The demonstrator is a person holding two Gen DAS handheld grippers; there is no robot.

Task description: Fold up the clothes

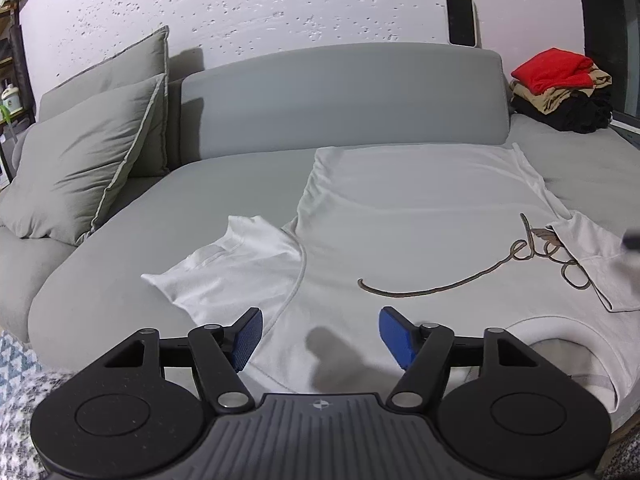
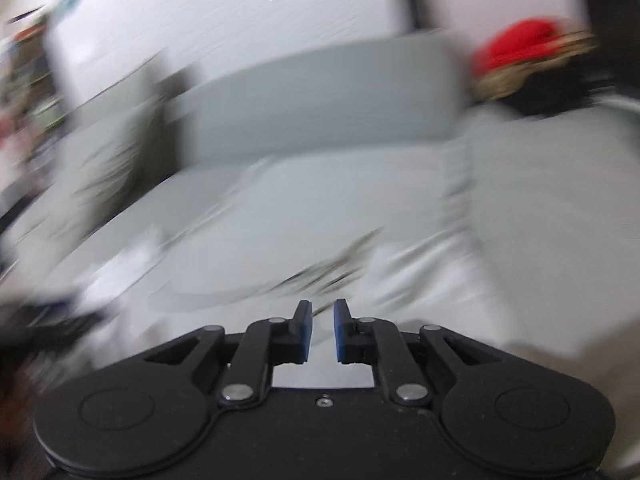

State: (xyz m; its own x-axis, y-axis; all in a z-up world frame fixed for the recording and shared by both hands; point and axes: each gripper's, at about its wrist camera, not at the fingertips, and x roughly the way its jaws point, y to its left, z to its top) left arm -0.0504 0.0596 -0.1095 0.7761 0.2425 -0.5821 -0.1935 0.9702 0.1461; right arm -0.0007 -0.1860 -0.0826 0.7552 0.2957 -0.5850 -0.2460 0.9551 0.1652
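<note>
From the left wrist camera we see a white short-sleeved T-shirt with looping brown script lettering [image 1: 420, 232] spread flat on the seat of a grey upholstered sofa [image 1: 340, 92], its collar toward us at the lower right and its hem toward the backrest. One sleeve lies stretched out to the left; the other, at the right edge, is folded in over the end of the lettering. Our left gripper [image 1: 320, 338] hovers above the shoulder area of the shirt with its blue-padded fingers [image 1: 248, 336] spread wide apart, holding nothing. Two grey piped cushions [image 1: 84, 152] lean at the sofa's left end. At the far right corner sits a pile of folded clothes, red on top of tan and black [image 1: 560, 88]. A dark phone [image 1: 461, 19] stands on top of the backrest against the white textured wall.

The right wrist camera gives us a heavily motion-blurred picture. We can still make out the white shirt [image 2: 420, 272] below, the grey sofa backrest [image 2: 320, 100] and the red-topped pile [image 2: 520, 48]. Our right gripper [image 2: 322, 330] has its blue pads [image 2: 306, 332] close together with a narrow gap left between them, and we see nothing pinched in that gap.
</note>
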